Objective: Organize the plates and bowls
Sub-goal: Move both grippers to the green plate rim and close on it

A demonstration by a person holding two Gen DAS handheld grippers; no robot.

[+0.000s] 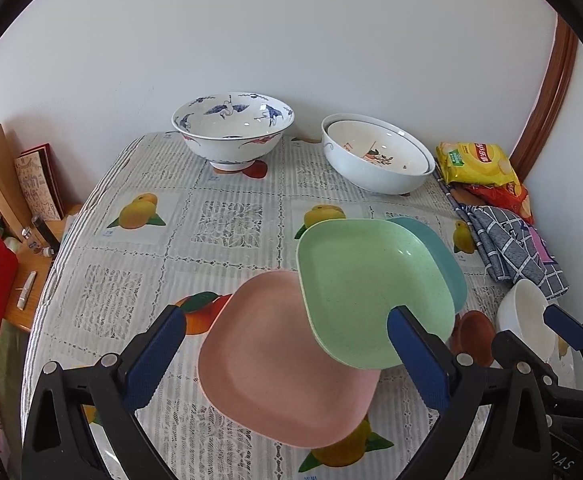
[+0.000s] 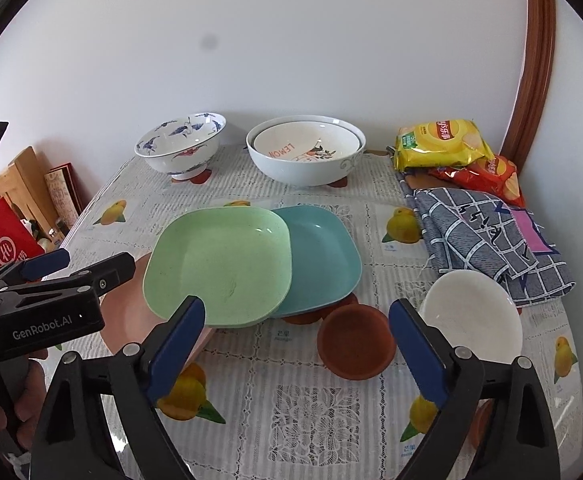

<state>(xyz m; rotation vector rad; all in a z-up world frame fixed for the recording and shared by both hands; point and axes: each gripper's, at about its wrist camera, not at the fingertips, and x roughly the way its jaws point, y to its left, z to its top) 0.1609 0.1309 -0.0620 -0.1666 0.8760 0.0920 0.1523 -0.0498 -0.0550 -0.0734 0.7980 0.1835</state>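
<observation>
the left gripper [image 1: 285, 334] hangs with its fingers [image 1: 155, 356] spread wide and nothing pressed between them; a pink plate [image 1: 275, 364] lies flat on the bench [image 1: 195, 216] in the gap between them. a green plate [image 1: 367, 288] overlaps the pink plate's far right corner, and its near edge sits behind the right-hand finger tip; whether they touch cannot be told. a teal plate [image 1: 443, 256] lies under the green one, beyond that finger.

the right gripper [image 2: 297, 330] also has its fingers [image 2: 175, 348] wide apart, gripping nothing. a small brown dish [image 2: 355, 342] sits on the bench between them, nearer the right-hand finger. a small white bowl [image 2: 479, 320] sits just outside that finger. the green plate's near edge lies just past the left-hand finger tip.

well beyond both pairs of fingers, by the wall, stand a blue-patterned bowl [image 2: 179, 144] and a large white bowl [image 2: 307, 168] with a smaller bowl [image 2: 307, 144] nested inside. to the far right lie a checked cloth [image 2: 487, 236] and snack bags [image 2: 439, 144].
</observation>
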